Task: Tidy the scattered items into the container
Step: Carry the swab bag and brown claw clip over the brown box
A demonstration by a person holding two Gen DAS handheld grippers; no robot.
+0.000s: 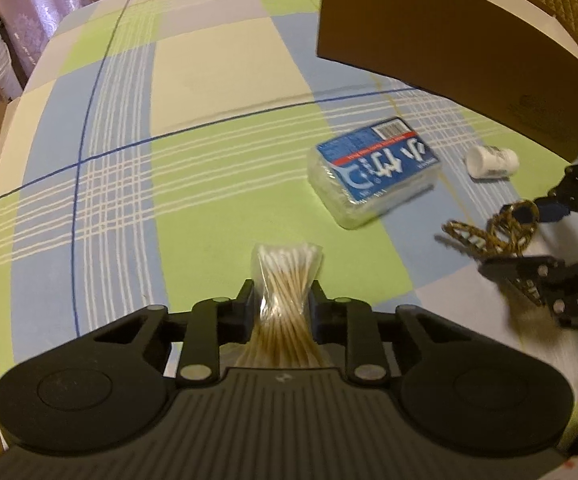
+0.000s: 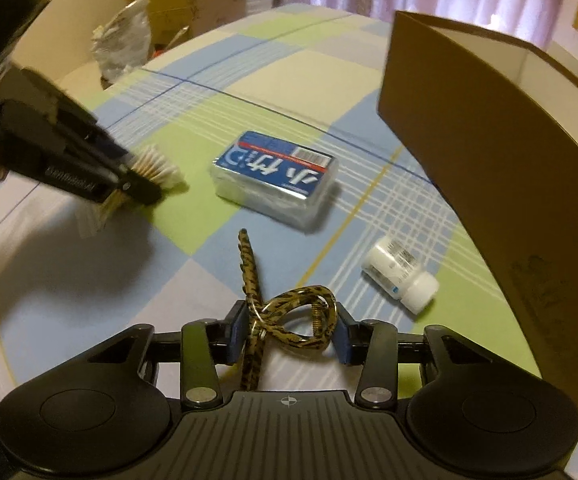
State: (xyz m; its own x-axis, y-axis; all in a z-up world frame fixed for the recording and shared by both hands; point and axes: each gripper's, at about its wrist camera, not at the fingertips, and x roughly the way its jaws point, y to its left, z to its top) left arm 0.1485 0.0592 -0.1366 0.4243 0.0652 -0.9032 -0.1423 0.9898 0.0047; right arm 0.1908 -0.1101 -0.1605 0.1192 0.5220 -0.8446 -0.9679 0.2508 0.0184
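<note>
We take the tissue pack (image 1: 373, 172) as our landmark, lying on the tablecloth (image 1: 209, 72). Seen from the left wrist, the cardboard box (image 1: 449, 32) stands behind it and to its right, well apart. The small bottle (image 1: 492, 162) lies on its side to the pack's right, near the foot of the box. In front of the pack we hold the bag of cotton swabs (image 1: 285, 280) in our left gripper (image 1: 281, 300). To the pack's front right, our right gripper (image 2: 291, 326) pinches the cord (image 2: 289, 316).
</note>
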